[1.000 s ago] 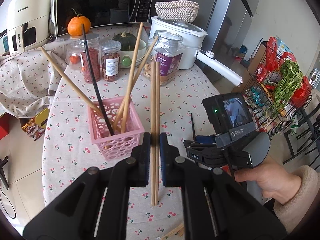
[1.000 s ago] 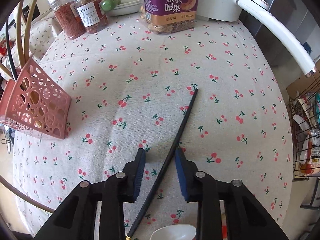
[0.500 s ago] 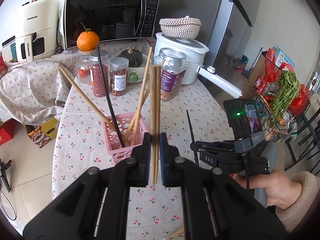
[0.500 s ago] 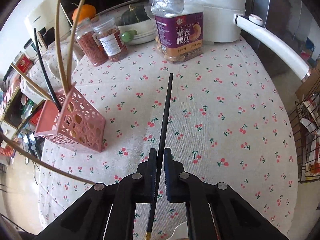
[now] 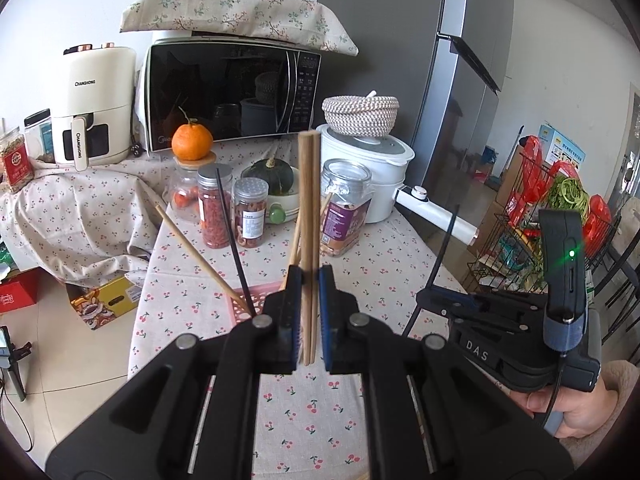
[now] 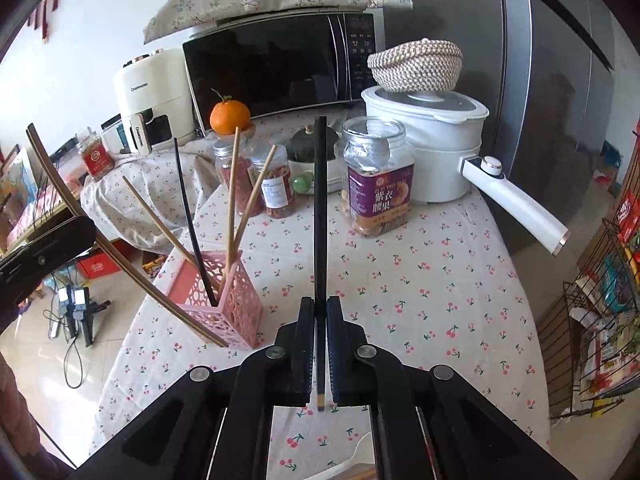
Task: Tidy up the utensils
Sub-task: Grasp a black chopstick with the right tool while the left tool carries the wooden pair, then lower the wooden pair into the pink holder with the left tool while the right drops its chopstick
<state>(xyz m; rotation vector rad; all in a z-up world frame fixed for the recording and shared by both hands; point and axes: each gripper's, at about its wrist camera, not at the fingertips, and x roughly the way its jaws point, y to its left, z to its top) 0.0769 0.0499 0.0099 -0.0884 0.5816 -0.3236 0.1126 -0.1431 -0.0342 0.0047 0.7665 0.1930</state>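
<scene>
My left gripper [image 5: 309,276] is shut on a pair of wooden chopsticks [image 5: 308,208], held upright above the table. My right gripper [image 6: 320,308] is shut on a black chopstick [image 6: 320,216], also raised and pointing away; it shows at the right of the left wrist view [image 5: 438,264]. A pink perforated holder [image 6: 224,304] stands on the table's left side with several wooden chopsticks and a black one in it. In the left wrist view the holder [image 5: 240,304] is mostly hidden behind my fingers.
The cherry-print tablecloth [image 6: 420,280] covers a round table. At the back stand jars [image 6: 378,180], a white electric pot [image 6: 432,140] with a long handle, a microwave [image 6: 280,68], an orange [image 6: 230,118] and an air fryer [image 5: 94,108]. A wire rack [image 5: 560,220] stands right.
My right gripper closed on the black chopstick and lifted it off the table. Both grippers rose and tilted their chopsticks upright, away from the holder.
</scene>
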